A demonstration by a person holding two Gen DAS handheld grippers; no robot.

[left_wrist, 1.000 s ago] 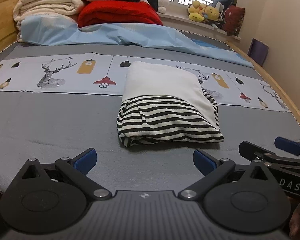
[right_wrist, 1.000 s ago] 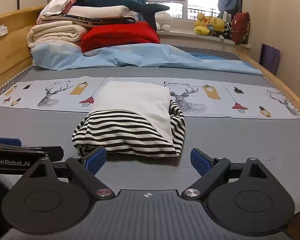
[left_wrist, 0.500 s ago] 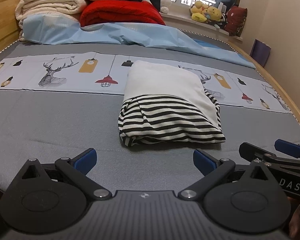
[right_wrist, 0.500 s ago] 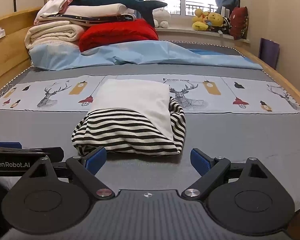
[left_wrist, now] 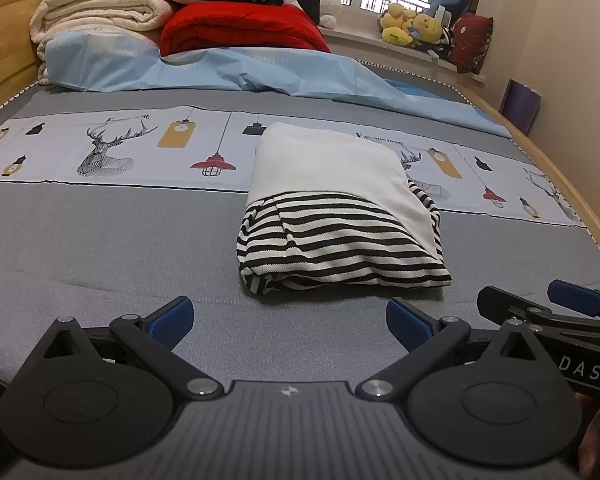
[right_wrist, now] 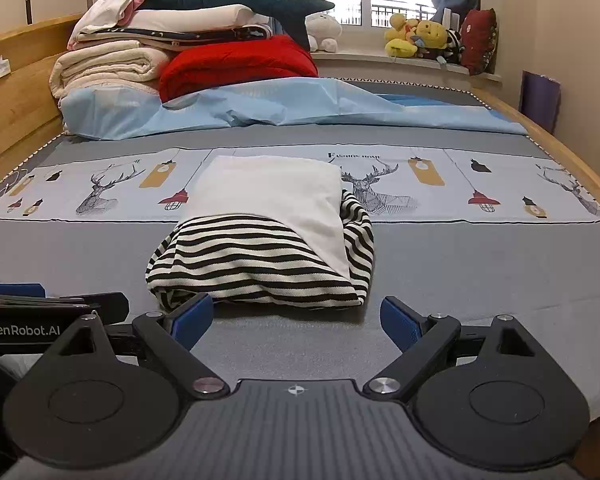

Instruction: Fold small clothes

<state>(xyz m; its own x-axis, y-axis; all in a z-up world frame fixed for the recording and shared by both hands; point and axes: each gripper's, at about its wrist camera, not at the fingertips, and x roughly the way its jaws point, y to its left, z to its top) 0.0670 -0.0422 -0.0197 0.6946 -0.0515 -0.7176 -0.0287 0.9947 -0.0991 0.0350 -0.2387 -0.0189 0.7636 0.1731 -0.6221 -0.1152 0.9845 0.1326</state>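
A folded garment (left_wrist: 336, 208), white on top with black-and-white stripes at the near end, lies on the grey bed sheet (left_wrist: 100, 240); it also shows in the right wrist view (right_wrist: 268, 232). My left gripper (left_wrist: 290, 322) is open and empty, just in front of the garment's near edge and apart from it. My right gripper (right_wrist: 296, 318) is open and empty; its left fingertip (right_wrist: 192, 314) sits close to the striped near corner. Each gripper shows at the edge of the other's view.
A printed deer-and-lamp strip (right_wrist: 460, 184) crosses the bed behind the garment. A light blue sheet (right_wrist: 284, 108), red blanket (right_wrist: 240, 64) and stacked bedding (right_wrist: 116, 64) lie at the head. Wooden bed rails (left_wrist: 572, 200) run along both sides. Plush toys (right_wrist: 416, 36) sit on the windowsill.
Both grippers have edged slightly forward toward the garment, which sits a little closer in both views. Both stay open and the garment has not moved.
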